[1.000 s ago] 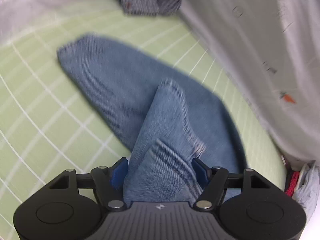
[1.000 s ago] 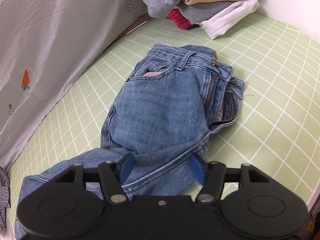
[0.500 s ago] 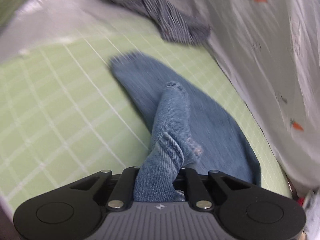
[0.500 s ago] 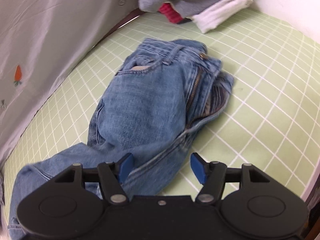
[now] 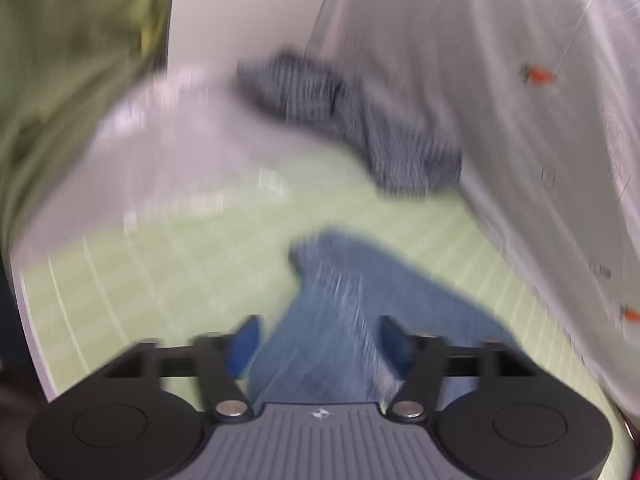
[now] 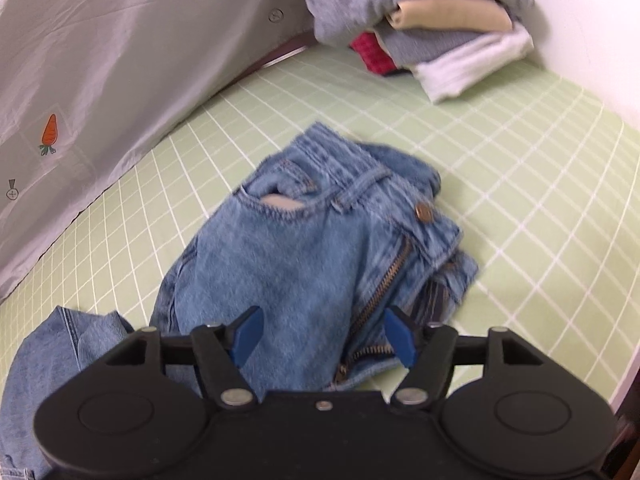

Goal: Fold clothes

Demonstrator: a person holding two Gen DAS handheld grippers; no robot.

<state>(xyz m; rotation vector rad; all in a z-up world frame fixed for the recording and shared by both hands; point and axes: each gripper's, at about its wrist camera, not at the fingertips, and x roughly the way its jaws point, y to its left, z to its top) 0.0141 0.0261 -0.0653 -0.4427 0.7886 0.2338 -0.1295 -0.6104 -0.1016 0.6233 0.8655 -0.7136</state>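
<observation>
A pair of blue jeans (image 6: pixel 304 248) lies on the green checked sheet (image 6: pixel 540 184), waist end crumpled, fly open with the zipper showing. My right gripper (image 6: pixel 322 338) is open just above the jeans near the zipper. One leg end (image 6: pixel 60 352) lies at lower left. In the blurred left wrist view, my left gripper (image 5: pixel 320 346) is open with a raised fold of the jeans leg (image 5: pixel 340 320) lying between its blue fingers (image 5: pixel 244 344).
A stack of folded clothes (image 6: pixel 432 28) stands at the far corner by the white wall. A grey carrot-print curtain (image 6: pixel 100 60) runs along one side. A dark checked garment (image 5: pixel 352 120) lies beyond the leg end, near the sheet's edge.
My left gripper closed on the jeans leg half a second ago and has opened again, tilting upward fast. My right gripper moved along the jeans toward the waist, staying open.
</observation>
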